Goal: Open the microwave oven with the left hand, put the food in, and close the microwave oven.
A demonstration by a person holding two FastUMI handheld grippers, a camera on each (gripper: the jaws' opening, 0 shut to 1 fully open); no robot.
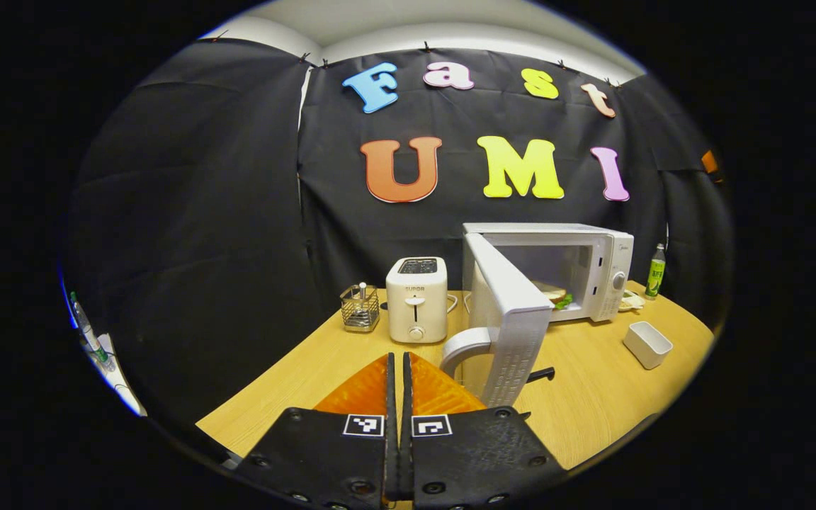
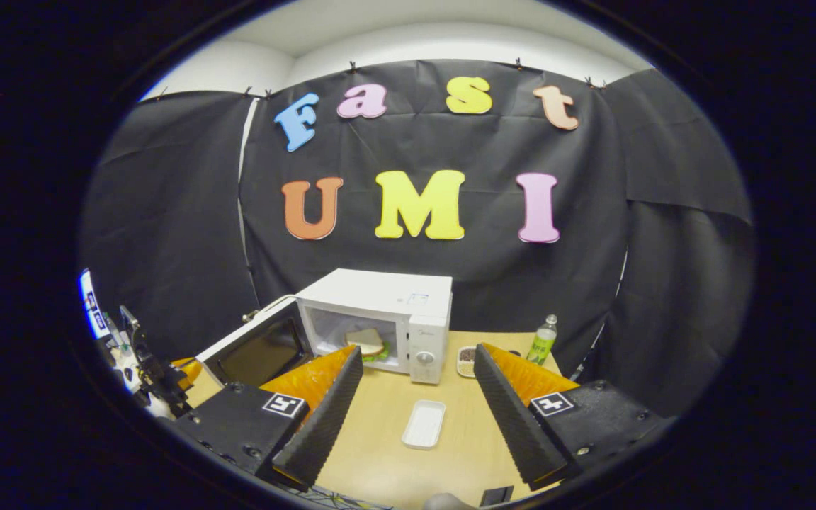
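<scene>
Two orange fingers of the left gripper (image 1: pixel 399 368) sit right at the bottom of the left gripper view, pressed flat together with nothing between them. They point at the microwave door (image 1: pixel 511 322), which swings out toward them, its white handle (image 1: pixel 466 347) just past the tips and not touching them.

Going from big to small, the wooden table (image 1: pixel 592 397) comes first. It holds everything. Next is the white microwave oven (image 2: pixel 387 319), standing at the back with its door wide open. Inside it lies the sandwich (image 2: pixel 367 343), on the oven floor, with a bit of green leaf poking out.

In the right gripper view, the right gripper (image 2: pixel 415 386) has its two fingers spread far apart, and nothing is held between them. A small white tray (image 2: pixel 423 423) lies on the table in the gap, lower than the fingers and not touching them.

Left of the microwave oven in the left gripper view stands a white toaster (image 1: pixel 416 299). Beside that is a little wire holder (image 1: pixel 360 308). On the other side of the oven, at the back of the table, stands a green bottle (image 2: pixel 541 340). Between the bottle and the oven sits a small dish (image 2: pixel 466 360) with something dark in it.
</scene>
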